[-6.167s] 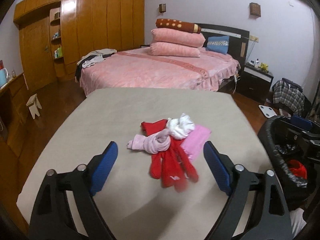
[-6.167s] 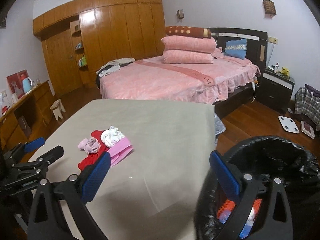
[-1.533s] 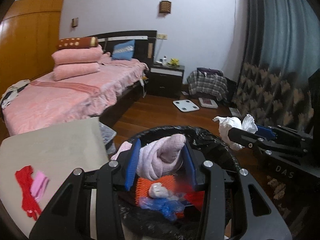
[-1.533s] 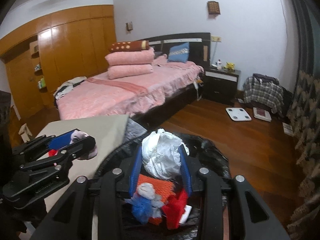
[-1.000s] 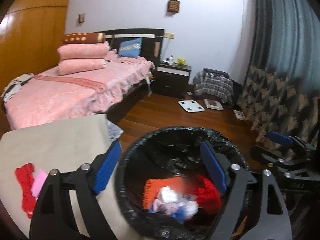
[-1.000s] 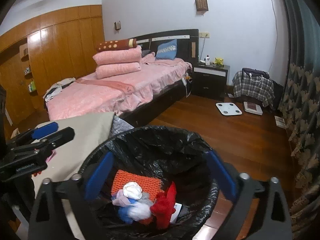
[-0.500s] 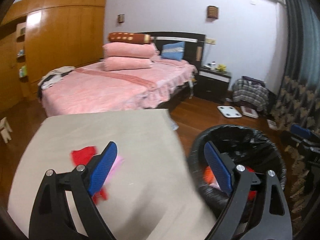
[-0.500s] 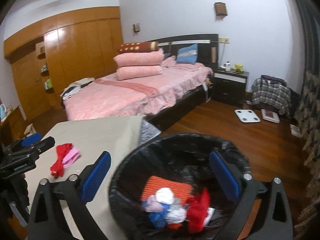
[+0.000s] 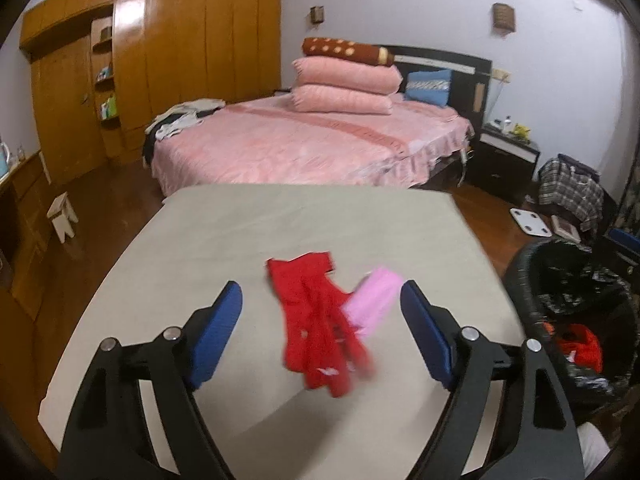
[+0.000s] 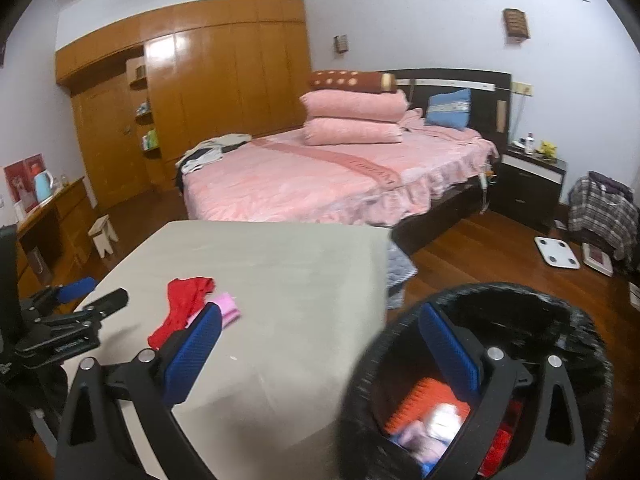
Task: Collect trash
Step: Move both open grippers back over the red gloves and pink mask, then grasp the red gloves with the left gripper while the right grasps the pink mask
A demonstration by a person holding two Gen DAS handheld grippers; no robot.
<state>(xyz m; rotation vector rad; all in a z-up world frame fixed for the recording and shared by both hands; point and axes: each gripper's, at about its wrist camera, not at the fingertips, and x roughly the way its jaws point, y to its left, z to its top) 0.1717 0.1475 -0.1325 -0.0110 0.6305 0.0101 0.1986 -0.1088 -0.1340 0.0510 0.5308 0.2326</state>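
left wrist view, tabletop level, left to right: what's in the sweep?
Left finger pad → red garment → pink cloth → right finger pad → black-lined trash bin, off the table's right edge.

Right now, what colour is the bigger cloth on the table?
Red, lying beside a pink piece; clearest in the left wrist view.

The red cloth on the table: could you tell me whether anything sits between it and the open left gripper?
Nothing visible does. The left gripper is open, with the red cloth directly ahead on the table. The pink piece lies against the cloth's right side, not in front.
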